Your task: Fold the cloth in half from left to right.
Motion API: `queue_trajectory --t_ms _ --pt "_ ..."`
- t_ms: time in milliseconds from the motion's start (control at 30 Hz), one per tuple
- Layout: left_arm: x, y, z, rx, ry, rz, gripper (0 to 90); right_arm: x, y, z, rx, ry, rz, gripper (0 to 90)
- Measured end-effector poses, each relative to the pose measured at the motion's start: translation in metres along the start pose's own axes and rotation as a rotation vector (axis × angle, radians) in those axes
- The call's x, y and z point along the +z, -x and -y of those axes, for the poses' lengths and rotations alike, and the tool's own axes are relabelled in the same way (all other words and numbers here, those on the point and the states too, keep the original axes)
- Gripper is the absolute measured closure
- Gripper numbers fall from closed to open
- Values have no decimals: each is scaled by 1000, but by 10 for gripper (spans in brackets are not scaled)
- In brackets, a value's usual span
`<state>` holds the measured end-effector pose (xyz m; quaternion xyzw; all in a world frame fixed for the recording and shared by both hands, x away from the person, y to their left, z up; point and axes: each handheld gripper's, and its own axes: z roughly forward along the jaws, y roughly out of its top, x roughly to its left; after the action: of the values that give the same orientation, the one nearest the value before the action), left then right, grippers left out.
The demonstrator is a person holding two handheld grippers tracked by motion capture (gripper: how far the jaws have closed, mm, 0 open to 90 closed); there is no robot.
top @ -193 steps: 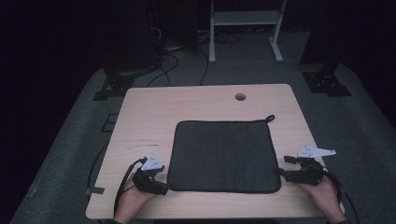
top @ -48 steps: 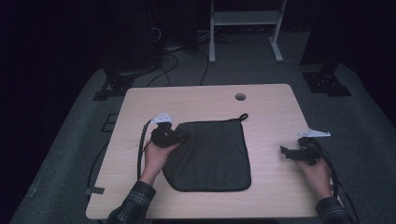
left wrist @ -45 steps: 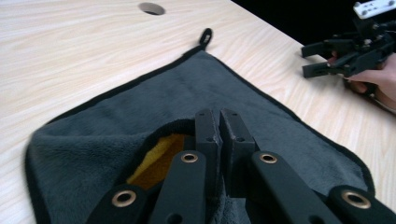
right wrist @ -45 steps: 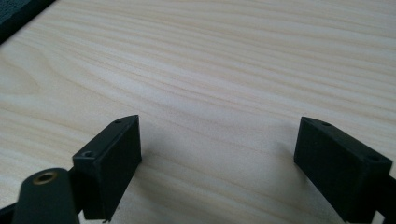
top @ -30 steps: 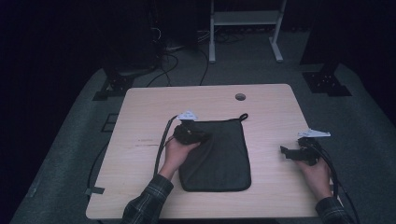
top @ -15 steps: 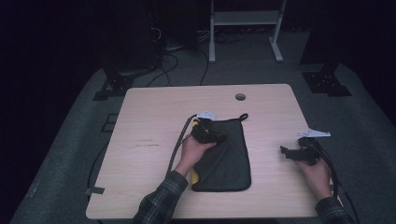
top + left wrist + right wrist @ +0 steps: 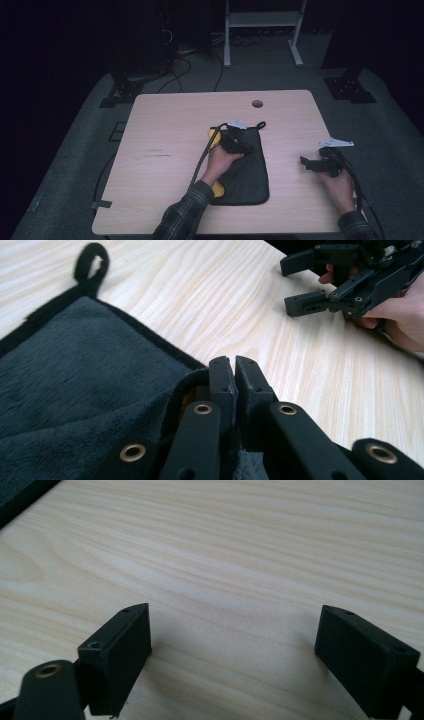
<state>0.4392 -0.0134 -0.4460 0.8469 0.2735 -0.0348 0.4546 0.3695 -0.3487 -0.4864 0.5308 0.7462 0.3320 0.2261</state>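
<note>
Left gripper (image 7: 239, 143) carried rightward, dark mat (image 7: 250, 172) folded narrower, yellow underside (image 7: 219, 189) exposed

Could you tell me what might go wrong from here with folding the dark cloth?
The left hand-held gripper pinches only a thin edge of the dark cloth, so it could slip free mid-fold. The right hand-held gripper rests open on the bare table, apart from the cloth, so the whole cloth may drag.

I work in what looks like a lab or recording studio: my pale wooden bench (image 7: 165, 135) stands on grey carpet (image 7: 75, 165) in a dark room, with loose cables (image 7: 182, 65) and a white metal stand (image 7: 262, 22) behind.
</note>
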Motion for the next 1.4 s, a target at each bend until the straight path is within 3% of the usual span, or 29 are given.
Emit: queue_trajectory --t_ms 300,400,533,633,667,700,900,1033,1267,1400 --pt "31 -1 4 -1 -85 -28 861 0 0 0 -1 0 -1 139" --pt "36 0 3 17 -114 -46 855 0 0 0 -2 0 -2 139" --pt "33 2 1 23 -104 -42 813 0 0 0 -2 0 -3 139" --pt "20 3 -1 30 -64 -35 742 0 0 0 -2 0 -3 139" --pt "8 3 -2 35 -41 -43 697 0 0 0 -3 0 -4 139" --pt "8 3 -2 35 -41 -43 679 0 0 0 -3 0 -4 139" --pt "-31 1 3 42 -13 -74 546 0 0 0 -4 0 -3 139" --pt "-56 -2 15 34 5 -110 468 0 0 0 -3 0 -3 139" --pt "-88 -12 47 21 -6 -214 460 0 0 0 -2 0 -3 139" --pt "-98 -22 61 -13 -18 -262 440 0 0 0 -3 0 -3 139"
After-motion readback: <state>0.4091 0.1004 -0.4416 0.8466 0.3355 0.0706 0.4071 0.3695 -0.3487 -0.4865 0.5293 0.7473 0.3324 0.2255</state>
